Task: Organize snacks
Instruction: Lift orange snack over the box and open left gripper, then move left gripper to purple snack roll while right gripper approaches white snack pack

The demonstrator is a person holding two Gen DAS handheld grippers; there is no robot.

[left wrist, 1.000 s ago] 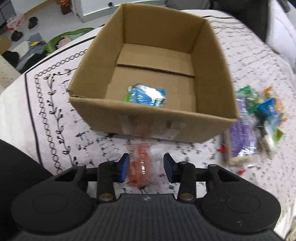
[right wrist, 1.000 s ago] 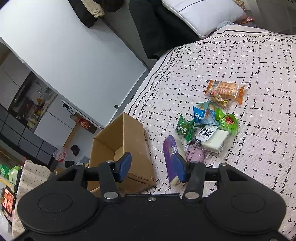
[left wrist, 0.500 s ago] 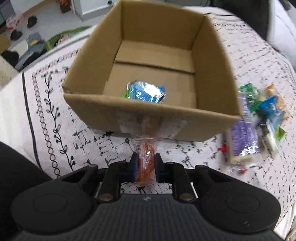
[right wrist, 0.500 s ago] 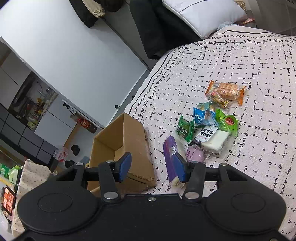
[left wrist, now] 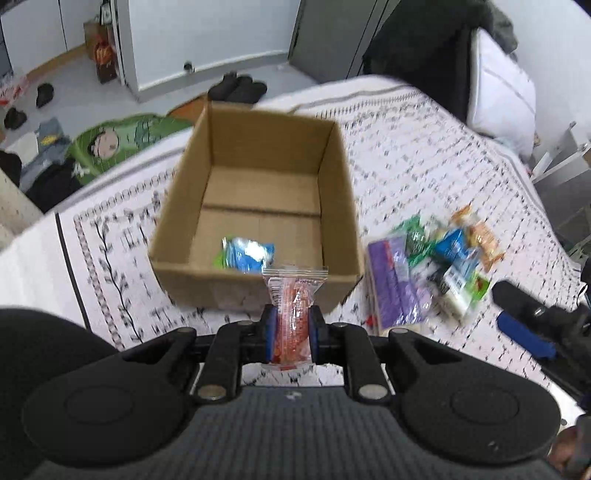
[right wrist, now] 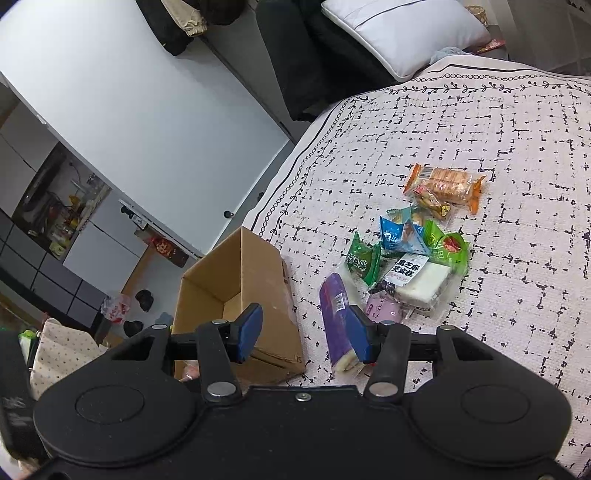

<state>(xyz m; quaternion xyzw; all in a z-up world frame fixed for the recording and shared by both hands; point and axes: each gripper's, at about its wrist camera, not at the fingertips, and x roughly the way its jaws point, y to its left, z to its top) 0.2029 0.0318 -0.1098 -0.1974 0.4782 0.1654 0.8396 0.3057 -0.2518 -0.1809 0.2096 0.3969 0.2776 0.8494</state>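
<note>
Right now the left gripper (left wrist: 291, 334) has its two blue pads pinched on an orange snack packet (left wrist: 293, 314), one pad on each long side, and the packet is clear of the bedspread. Its long axis runs along the fingers, its crimped clear end pointing away from the camera toward the near wall of the cardboard box (left wrist: 255, 291); the other end pokes out behind the pads. One box stands open-topped on the patterned bedspread (right wrist: 498, 129), and one snack already lies inside it, a blue and green packet (left wrist: 245, 254) close to the near wall. To the right of the box a loose heap of snacks (right wrist: 410, 254) rests on the bedspread, touching or overlapping one another. In the right wrist view I count about nine there: one long purple packet (right wrist: 334, 310) nearest the box, lying with its long axis roughly toward the camera, one pale lilac round one, one white block with a black label, two or three green ones, one blue, and two orange cracker packets (right wrist: 443, 182) at the far end. Some overlap, so the count is not sure. The right gripper (right wrist: 304, 338) hangs above the bedspread between the box and the heap, its fingers spread apart with nothing between them. One white pillow (right wrist: 402, 29) lies beyond the bedspread's far edge.
</note>
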